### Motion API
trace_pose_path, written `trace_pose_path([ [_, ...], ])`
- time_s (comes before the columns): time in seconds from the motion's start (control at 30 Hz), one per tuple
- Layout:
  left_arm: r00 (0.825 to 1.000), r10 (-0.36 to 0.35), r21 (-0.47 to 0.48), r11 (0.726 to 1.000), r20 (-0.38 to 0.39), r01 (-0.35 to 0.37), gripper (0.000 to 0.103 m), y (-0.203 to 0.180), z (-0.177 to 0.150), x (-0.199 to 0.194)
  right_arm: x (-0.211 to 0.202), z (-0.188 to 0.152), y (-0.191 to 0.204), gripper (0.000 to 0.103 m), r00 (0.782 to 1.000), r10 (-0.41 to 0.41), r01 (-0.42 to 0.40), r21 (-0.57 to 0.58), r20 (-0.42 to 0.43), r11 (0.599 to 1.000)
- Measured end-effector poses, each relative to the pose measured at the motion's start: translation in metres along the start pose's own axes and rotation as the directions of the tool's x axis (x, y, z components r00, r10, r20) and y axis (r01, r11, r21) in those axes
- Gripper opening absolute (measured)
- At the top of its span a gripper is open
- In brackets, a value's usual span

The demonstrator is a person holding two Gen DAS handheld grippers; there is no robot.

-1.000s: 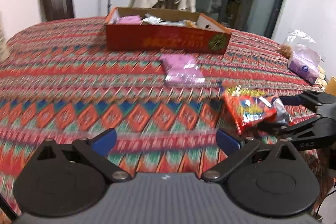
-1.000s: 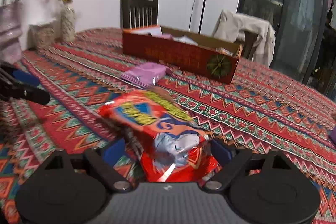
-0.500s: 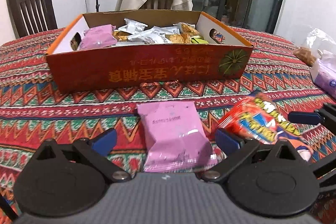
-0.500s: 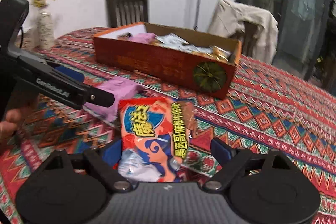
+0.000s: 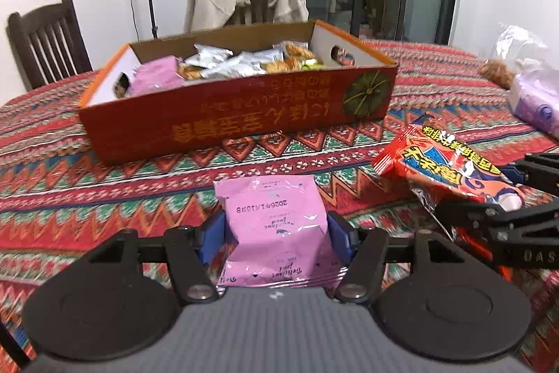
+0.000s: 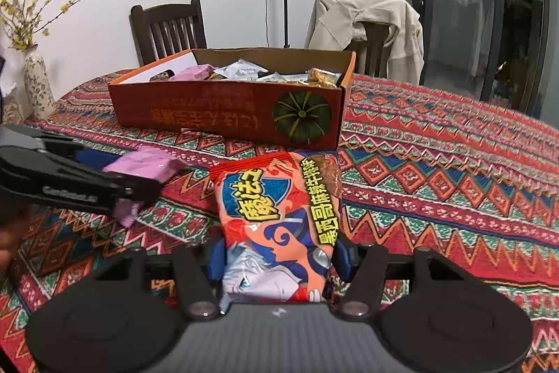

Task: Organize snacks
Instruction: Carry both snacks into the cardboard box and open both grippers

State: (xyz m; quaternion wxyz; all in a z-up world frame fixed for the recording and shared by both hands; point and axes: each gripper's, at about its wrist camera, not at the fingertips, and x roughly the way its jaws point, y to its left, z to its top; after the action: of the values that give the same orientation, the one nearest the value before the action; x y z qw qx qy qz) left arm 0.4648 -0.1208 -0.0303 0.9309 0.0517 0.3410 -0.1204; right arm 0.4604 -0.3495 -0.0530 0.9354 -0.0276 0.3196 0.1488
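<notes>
**Two packets in our claws, box already part filled**

We work over a round surface [image 5: 87, 198] under a patterned red cloth. At its far middle stands the long red cardboard box [image 5: 244, 124], open at the top, and we judge it to be where the snacks belong. It already holds a good heap: silver wrappers, golden-brown packets and one pink packet at its left end. That part of the job looks done.

Two snacks are left on our side of the box, and we have a claw at each. The red and orange snack bag [image 6: 279, 219] lies near the box's right corner with its lower end between the blue pads of our right claw [image 6: 279, 256]. The jaws are closing and the pads already press its sides. The pink packet [image 5: 276, 229] sits to the left of it, inside our left claw [image 5: 274, 235], whose jaws are likewise closing onto its edges. Whether either packet has left the cloth we cannot tell.

What remains, in our judgement, is to lift both and drop them over the near wall into the box. At the far right edge lie a clear plastic bag [image 5: 517, 51] and a purple pack [image 5: 534, 100]; whether those count as snacks to sort we cannot say.
</notes>
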Motion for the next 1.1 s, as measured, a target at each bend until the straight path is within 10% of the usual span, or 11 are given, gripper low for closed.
trace_pose_path([
  [0.5,0.997,0.041,-0.178,0.984,0.067,-0.028,0.063,0.016,-0.098,-0.157,-0.118,-0.055,0.044,0.058,0.994,0.065,-0.075,0.121,0.084,0.99],
  [1.1,0.984,0.052,-0.168,0.986,0.173,-0.023,0.063,0.018,-0.123,-0.224,-0.194,-0.086,0.085,0.058,0.989,0.05,-0.064,0.102,0.136,0.993],
])
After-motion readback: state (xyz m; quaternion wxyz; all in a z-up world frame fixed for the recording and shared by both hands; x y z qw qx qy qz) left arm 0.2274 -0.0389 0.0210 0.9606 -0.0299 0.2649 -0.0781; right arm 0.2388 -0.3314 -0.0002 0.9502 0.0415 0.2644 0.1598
